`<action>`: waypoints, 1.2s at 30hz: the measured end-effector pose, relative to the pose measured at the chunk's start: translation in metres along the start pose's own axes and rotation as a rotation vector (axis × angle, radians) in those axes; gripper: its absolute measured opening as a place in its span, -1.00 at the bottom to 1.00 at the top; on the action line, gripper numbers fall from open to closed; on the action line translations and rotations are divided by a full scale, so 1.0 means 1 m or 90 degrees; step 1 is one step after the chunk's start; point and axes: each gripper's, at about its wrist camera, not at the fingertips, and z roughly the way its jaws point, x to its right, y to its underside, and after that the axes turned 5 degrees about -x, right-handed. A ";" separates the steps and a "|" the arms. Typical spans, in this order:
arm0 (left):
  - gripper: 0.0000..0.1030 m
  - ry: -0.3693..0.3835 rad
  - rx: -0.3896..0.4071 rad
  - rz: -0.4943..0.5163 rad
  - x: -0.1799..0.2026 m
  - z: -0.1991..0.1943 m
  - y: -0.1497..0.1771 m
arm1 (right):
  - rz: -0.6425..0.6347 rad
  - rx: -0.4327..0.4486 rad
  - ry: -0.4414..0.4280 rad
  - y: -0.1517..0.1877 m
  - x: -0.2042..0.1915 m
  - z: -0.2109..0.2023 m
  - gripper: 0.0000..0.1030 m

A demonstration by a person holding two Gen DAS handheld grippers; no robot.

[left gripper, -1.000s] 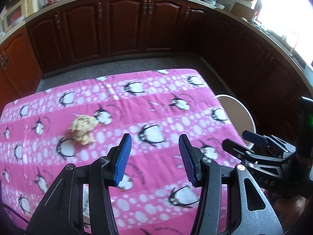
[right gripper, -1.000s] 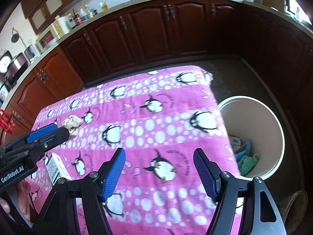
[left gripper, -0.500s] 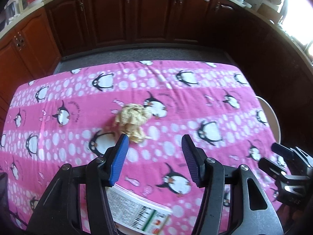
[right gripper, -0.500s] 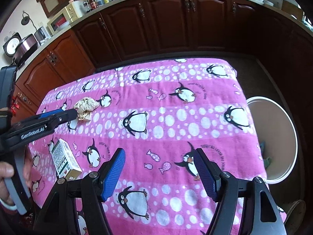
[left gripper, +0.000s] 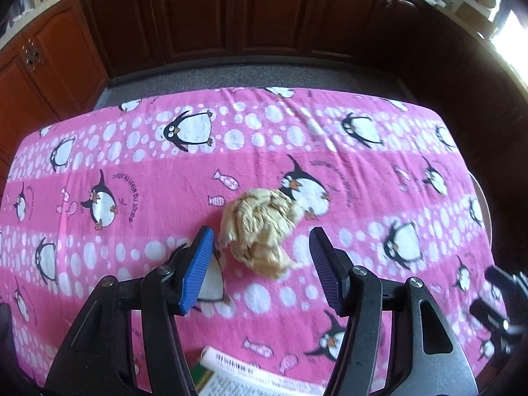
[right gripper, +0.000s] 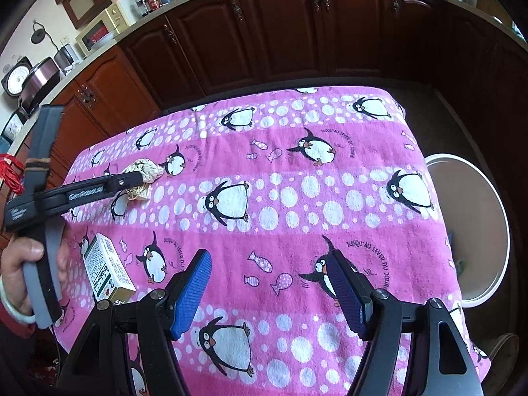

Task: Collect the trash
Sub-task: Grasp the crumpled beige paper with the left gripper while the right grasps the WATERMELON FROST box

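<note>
1. Left wrist view: left gripper (left gripper: pixel 260 244) points steeply down at the table. Jaws apart and have just been opening. The crumpled paper wad (left gripper: pixel 259 229) sits between the blue pads (left gripper: pixel 198 267), partly ahead of the tips. Gap visible on both sides, pads not pressing it.
2. Same view: wad lies on the pink penguin tablecloth (left gripper: pixel 132 151), near frame centre, next to a printed penguin at its 1 o'clock.
3. Same view: printed carton (left gripper: pixel 250 379) at 6 o'clock, lying flat on the cloth, partly hidden behind the gripper body. Barcode edge shows.
4. Same view: part of the right gripper (left gripper: pixel 498 300) at 4 o'clock, blurred; its jaw state is not readable from here. Thin sliver of the white bin (left gripper: pixel 483 204) rim at 3 o'clock, past the table edge.
5. Right wrist view: right gripper (right gripper: pixel 270 283) hangs above bare cloth, jaws wide apart, nothing between them.
6. Same view: left gripper (right gripper: pixel 132 181) at 9 o'clock, held by a hand (right gripper: pixel 23 274) on its grey handle. Its tip is at the paper wad (right gripper: pixel 143 175), which sits at about 10 o'clock on the tablecloth (right gripper: pixel 297 198). Contact can't be judged from this angle.
7. Same view: carton (right gripper: pixel 105 270) at 8 o'clock, flat on the cloth, just beside the hand, well apart from the wad.
8. Same view: white bin (right gripper: pixel 495 217) at 3 o'clock, on the floor against the table's edge, open top. A few items inside, too hidden to identify.
9. Background: dark wood cabinets (right gripper: pixel 280 26) run across 12 o'clock.
</note>
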 end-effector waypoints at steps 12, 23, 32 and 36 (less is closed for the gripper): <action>-0.48 -0.006 -0.009 0.033 0.011 0.021 -0.002 | 0.005 -0.009 -0.005 0.000 0.000 0.005 0.35; -0.55 -0.002 0.050 0.060 0.010 -0.023 0.016 | -0.037 -0.024 -0.025 0.001 -0.023 0.015 0.35; -0.55 -0.005 0.050 0.026 -0.037 -0.060 0.044 | -0.120 -0.073 -0.097 0.003 -0.074 0.041 0.35; -0.55 -0.015 0.040 0.005 -0.060 -0.072 0.063 | -0.164 -0.094 -0.135 0.004 -0.104 0.052 0.35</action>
